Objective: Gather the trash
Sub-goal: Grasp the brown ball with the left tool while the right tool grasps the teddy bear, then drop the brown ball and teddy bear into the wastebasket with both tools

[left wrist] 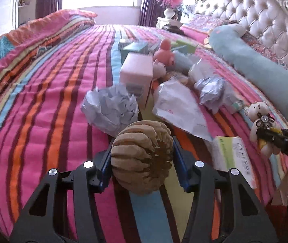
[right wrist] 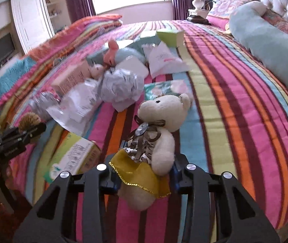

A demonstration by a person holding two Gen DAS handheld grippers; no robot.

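Two crumpled paper balls (left wrist: 111, 107), one teddy bear (right wrist: 160, 125), one tan plush (left wrist: 144, 158)

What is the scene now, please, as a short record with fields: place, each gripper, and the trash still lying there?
place: bed with striped cover
left gripper: shut on tan ribbed plush ball
right gripper: shut on cream teddy bear in yellow skirt
trash on bed: crumpled paper balls, white paper bag, pink box, green-and-white box
other: long blue plush by headboard
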